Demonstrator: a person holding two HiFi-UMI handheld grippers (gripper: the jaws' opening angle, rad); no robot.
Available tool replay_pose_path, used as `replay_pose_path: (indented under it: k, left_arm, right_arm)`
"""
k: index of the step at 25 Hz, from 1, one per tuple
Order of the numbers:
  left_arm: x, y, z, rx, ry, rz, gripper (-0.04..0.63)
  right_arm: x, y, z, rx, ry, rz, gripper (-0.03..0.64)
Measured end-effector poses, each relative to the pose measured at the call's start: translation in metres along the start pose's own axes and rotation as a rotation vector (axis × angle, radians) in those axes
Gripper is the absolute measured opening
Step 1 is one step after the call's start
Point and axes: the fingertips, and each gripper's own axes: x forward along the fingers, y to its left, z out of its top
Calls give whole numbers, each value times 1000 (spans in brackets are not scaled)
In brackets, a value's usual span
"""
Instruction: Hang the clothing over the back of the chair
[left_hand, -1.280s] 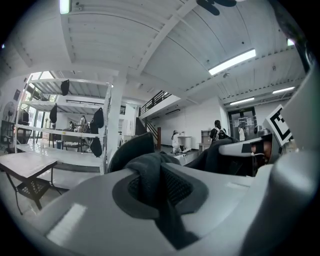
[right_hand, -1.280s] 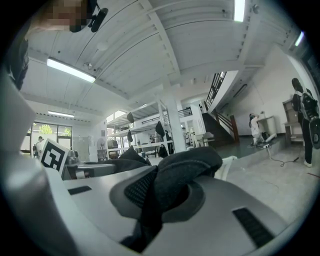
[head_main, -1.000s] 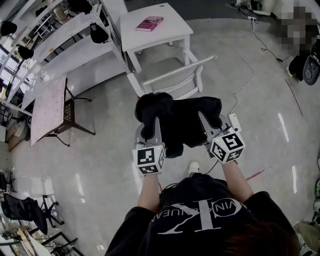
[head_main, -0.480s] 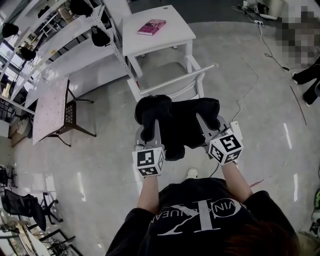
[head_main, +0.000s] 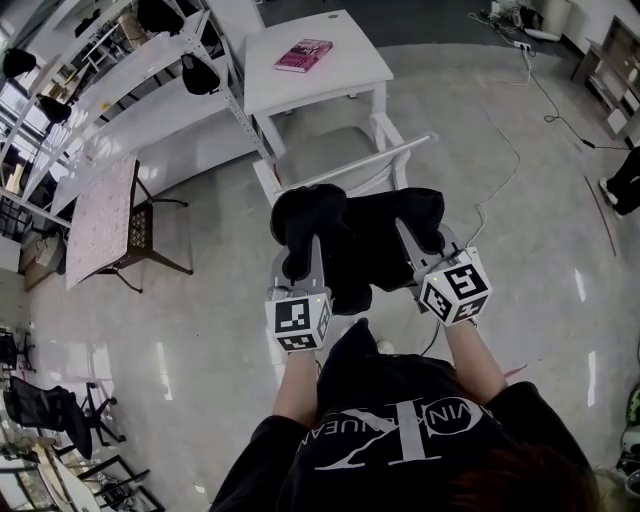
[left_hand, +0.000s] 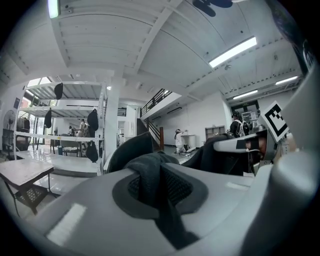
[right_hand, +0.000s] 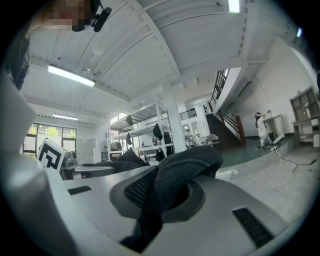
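Note:
A black garment (head_main: 355, 245) hangs bunched between both grippers, held in the air just in front of the white chair (head_main: 330, 165). My left gripper (head_main: 305, 250) is shut on the garment's left part; dark cloth (left_hand: 150, 177) fills the gap between its jaws. My right gripper (head_main: 415, 240) is shut on the right part, with cloth (right_hand: 172, 182) pinched between its jaws. The chair's top rail (head_main: 355, 165) lies just beyond the garment. Both grippers point roughly level, away from the person.
A white table (head_main: 310, 60) with a pink book (head_main: 302, 54) stands beyond the chair. White shelving (head_main: 150, 90) runs along the left, with a small patterned table (head_main: 100, 220) beside it. A cable (head_main: 500, 160) trails over the floor at right.
Both grippers and the garment have moved forward towards the chair, whose rail now lies right at the garment's far edge. The grip on the cloth is unchanged.

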Motion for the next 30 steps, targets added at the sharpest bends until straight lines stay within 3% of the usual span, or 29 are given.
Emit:
replay_pose_path:
  k: [9,20,30]
  left_arm:
    - [42,3,35,38,-71,-32,40]
    - [94,11,114,101,-206,-55,40]
    - [169,46,132,84,-218,-57,40]
  right_arm:
    - [29,-29,35,-40,-54,1,37]
    - [73,-63,113,-54,-194,32,37]
    - [145,-108,135,-67,-167,16,37]
